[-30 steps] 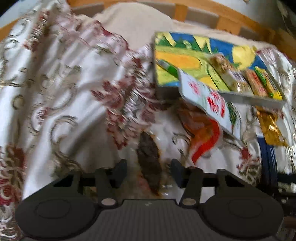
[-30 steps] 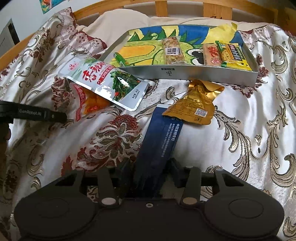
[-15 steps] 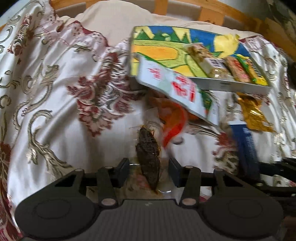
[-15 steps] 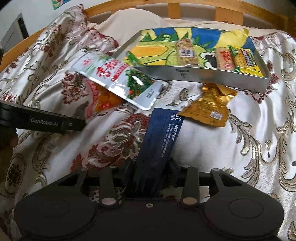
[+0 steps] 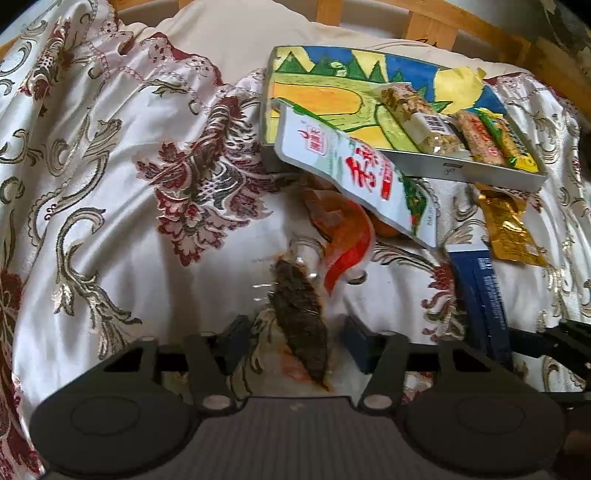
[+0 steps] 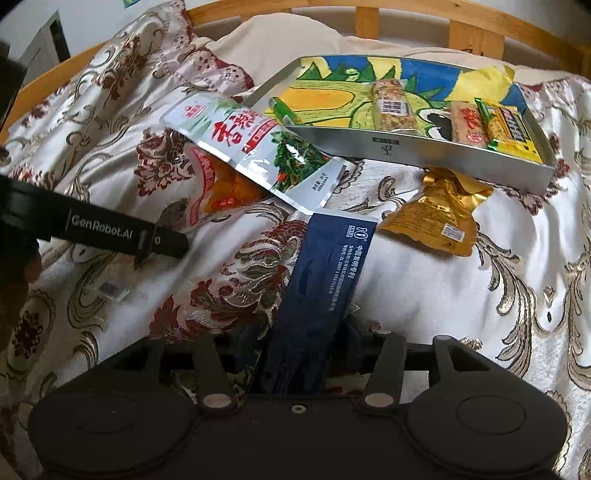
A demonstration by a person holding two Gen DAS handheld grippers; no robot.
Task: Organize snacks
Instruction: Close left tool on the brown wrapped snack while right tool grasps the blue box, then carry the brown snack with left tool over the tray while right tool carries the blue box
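Note:
My left gripper [image 5: 297, 332] is shut on a clear packet with a dark brown snack [image 5: 299, 314] just above the bedspread; from the right wrist it shows side-on [image 6: 162, 242]. My right gripper [image 6: 301, 339] has a dark blue packet [image 6: 325, 273] between its jaws. They are opening, and the pads still touch its edges. The metal tray [image 6: 406, 147] with a painted bottom holds several snack bars [image 6: 391, 107]. A white leafy-print packet [image 6: 251, 136] leans on the tray's corner over an orange packet [image 6: 221, 188]. A gold packet [image 6: 436, 214] lies in front of the tray.
Everything lies on a cream bedspread [image 5: 110, 184] with red and gold flowers. A cream pillow [image 5: 240, 44] and a wooden bed rail [image 6: 461, 33] stand behind the tray. A small green item [image 6: 282, 110] lies in the tray's left part.
My left gripper carried the dark snack packet rightward toward the other snacks, then stopped. My right gripper squeezed the blue packet narrower, then widened again.

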